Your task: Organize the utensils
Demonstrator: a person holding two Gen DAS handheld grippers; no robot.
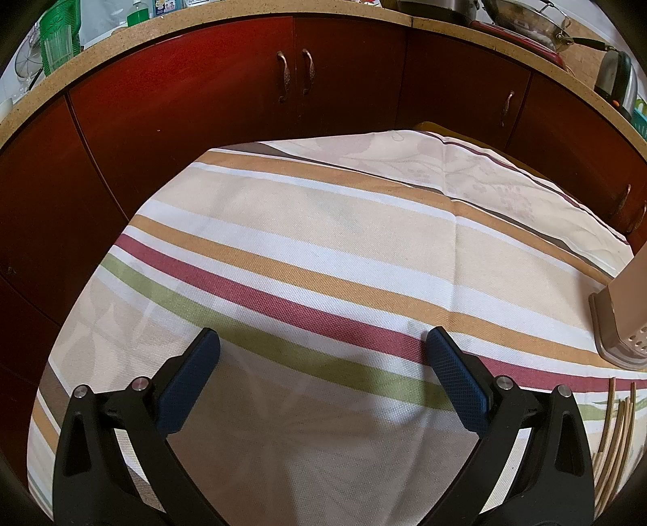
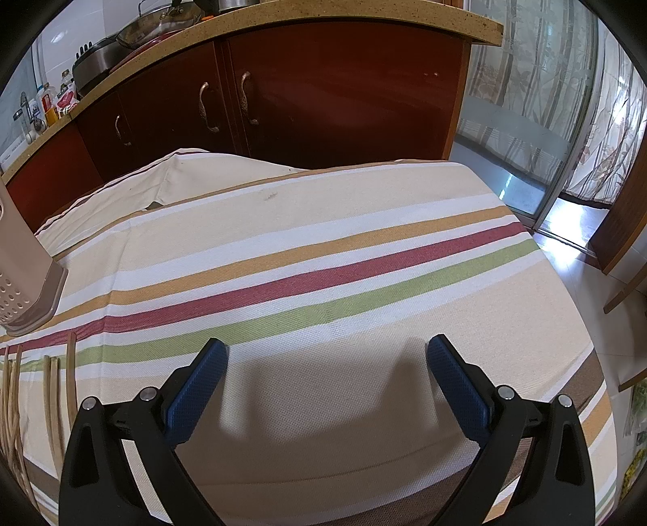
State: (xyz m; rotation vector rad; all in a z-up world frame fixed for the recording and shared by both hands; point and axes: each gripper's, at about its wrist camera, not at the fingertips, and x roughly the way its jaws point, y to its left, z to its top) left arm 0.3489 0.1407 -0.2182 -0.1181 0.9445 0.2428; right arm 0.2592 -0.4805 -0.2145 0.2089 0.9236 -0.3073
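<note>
Several wooden chopsticks (image 1: 616,437) lie loose on the striped tablecloth (image 1: 323,251) at the lower right of the left wrist view. The same chopsticks (image 2: 52,388) show at the lower left of the right wrist view. A beige perforated utensil holder (image 1: 624,319) stands just beyond them; its base (image 2: 28,291) also appears at the left edge of the right wrist view. My left gripper (image 1: 323,344) hovers open over bare cloth, left of the chopsticks. My right gripper (image 2: 327,352) is open too, right of the chopsticks, with nothing between its blue pads.
Red kitchen cabinets (image 1: 242,101) with a stone countertop (image 2: 364,16) run behind the table. Pans and bottles (image 2: 52,101) sit on the counter. A glass sliding door (image 2: 546,121) and floor lie past the table's right edge (image 2: 566,291).
</note>
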